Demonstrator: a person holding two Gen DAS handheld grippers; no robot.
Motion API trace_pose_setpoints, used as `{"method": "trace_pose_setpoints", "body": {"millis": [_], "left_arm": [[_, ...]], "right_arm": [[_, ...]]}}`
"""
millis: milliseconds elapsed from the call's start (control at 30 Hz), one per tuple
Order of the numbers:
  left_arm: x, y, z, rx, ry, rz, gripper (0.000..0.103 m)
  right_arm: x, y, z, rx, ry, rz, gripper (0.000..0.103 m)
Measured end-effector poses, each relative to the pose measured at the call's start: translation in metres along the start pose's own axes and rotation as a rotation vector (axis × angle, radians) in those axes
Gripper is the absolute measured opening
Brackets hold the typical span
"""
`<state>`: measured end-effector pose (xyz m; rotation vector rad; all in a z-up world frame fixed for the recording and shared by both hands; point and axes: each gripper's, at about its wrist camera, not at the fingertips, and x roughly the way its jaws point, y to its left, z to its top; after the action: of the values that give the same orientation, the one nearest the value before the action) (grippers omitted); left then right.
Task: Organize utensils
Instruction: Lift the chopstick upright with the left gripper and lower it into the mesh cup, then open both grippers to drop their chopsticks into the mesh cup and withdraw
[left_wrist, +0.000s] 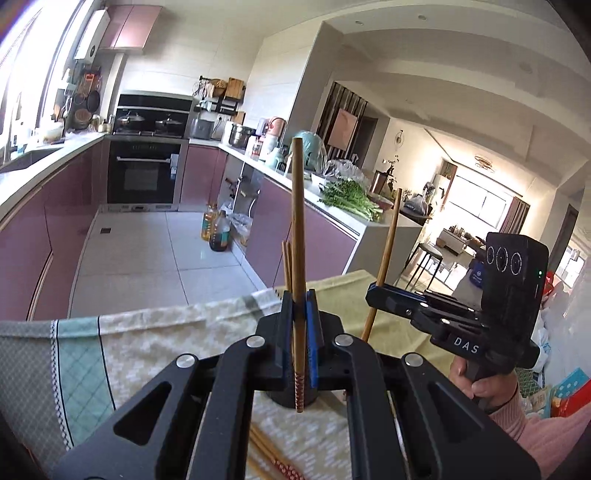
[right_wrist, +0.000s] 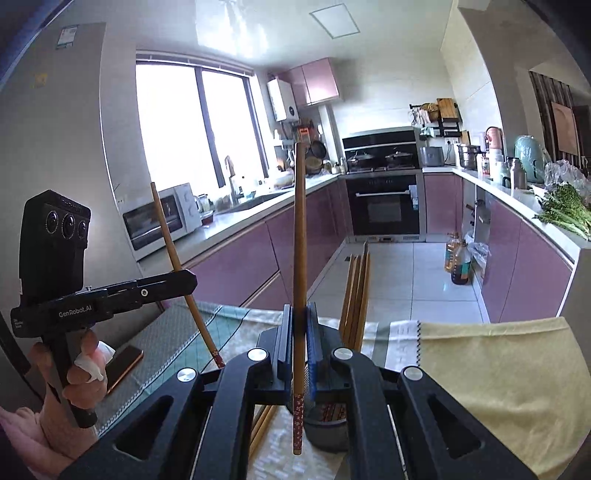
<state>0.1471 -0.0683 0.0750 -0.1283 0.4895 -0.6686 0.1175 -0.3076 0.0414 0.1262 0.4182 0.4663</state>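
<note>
Left claw (left_wrist: 299, 317) and right claw (right_wrist: 300, 321) each pinch one upright brown wooden chopstick (left_wrist: 298, 236) above dark round holder (right_wrist: 328, 428).

right gripper (right_wrist: 298, 334) clamps upright chopstick (right_wrist: 299, 236); left gripper (right_wrist: 184, 282) pinches tilted chopstick (right_wrist: 177, 266); dark holder (right_wrist: 328, 432) below, probably.

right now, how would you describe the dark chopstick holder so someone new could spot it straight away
Find the table under the pale yellow and green patterned cloth. The dark round chopstick holder stands on it just beyond the right gripper, with brown wooden chopsticks standing upright in it. It is the only upright container there; the other chopsticks lie loose on the cloth or are gripped.
</note>
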Motion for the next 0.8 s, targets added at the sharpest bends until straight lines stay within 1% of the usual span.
{"method": "trace_pose_setpoints", "body": {"millis": [133, 233, 333, 400, 467, 667, 800], "left_arm": [[0.006, -0.012, 0.019, 0.018, -0.033, -0.008, 0.007], [0.010, -0.019, 0.030, 0.035, -0.061, 0.000, 0.007], [0.022, -0.024, 0.035, 0.043, -0.052, 0.005, 0.007], [0.033, -0.025, 0.032, 0.045, -0.027, 0.014, 0.007], [0.047, -0.024, 0.026, 0.049, 0.018, 0.014, 0.007], [0.081, -0.017, 0.000, 0.067, 0.139, 0.012, 0.007], [0.100, -0.011, -0.014, 0.081, 0.201, 0.007, 0.007]], "right_arm": [[0.000, -0.006, 0.012, 0.005, -0.033, -0.016, 0.006], [0.005, -0.014, 0.017, 0.012, -0.048, -0.026, 0.006], [0.015, -0.020, 0.018, 0.022, -0.046, -0.041, 0.006], [0.023, -0.022, 0.015, 0.028, -0.033, -0.050, 0.006], [0.032, -0.025, 0.011, 0.028, -0.011, -0.064, 0.006], [0.055, -0.030, -0.009, 0.026, 0.104, -0.072, 0.006], [0.064, -0.030, -0.018, 0.021, 0.170, -0.082, 0.006]]}}
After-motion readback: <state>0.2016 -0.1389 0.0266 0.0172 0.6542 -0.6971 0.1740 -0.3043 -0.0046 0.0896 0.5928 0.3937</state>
